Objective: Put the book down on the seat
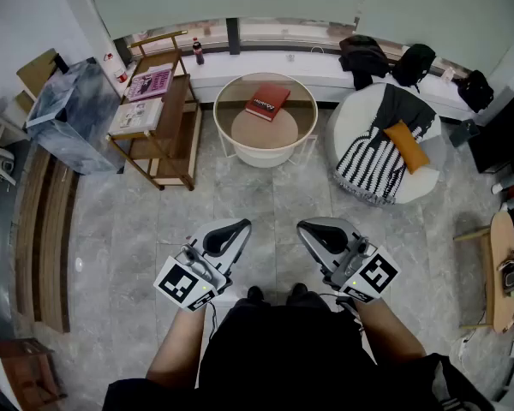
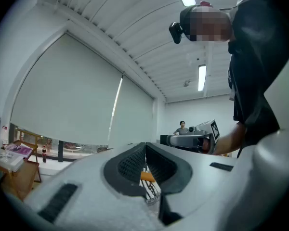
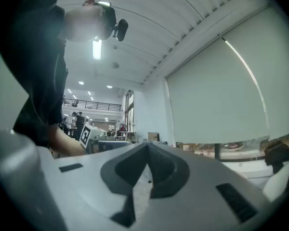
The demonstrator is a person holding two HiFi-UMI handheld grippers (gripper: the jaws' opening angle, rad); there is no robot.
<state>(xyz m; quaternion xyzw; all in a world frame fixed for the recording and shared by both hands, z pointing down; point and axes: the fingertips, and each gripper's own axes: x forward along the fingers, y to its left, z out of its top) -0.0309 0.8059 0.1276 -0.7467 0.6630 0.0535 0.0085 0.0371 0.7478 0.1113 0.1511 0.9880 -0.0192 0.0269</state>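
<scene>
A red book [image 1: 267,101] lies on the round white table [image 1: 225,130] at the back middle of the head view. To its right stands a round white seat [image 1: 348,120] with a striped blanket [image 1: 368,168] and an orange cushion [image 1: 408,146] on it. My left gripper [image 1: 236,227] and right gripper [image 1: 304,228] hang low over the floor, close to my body and far from the book. Both are shut and hold nothing. In the left gripper view the jaws [image 2: 145,150] meet at the tip; in the right gripper view the jaws [image 3: 148,149] meet likewise.
A wooden shelf cart [image 1: 158,118] with magazines stands left of the table, a grey covered box [image 1: 73,114] further left. Bags [image 1: 387,61] lie on the window ledge [image 1: 265,62], where a dark bottle [image 1: 198,51] stands. A small wooden table [image 1: 501,264] is at the right edge. Grey tiled floor [image 1: 265,199] lies between me and the table.
</scene>
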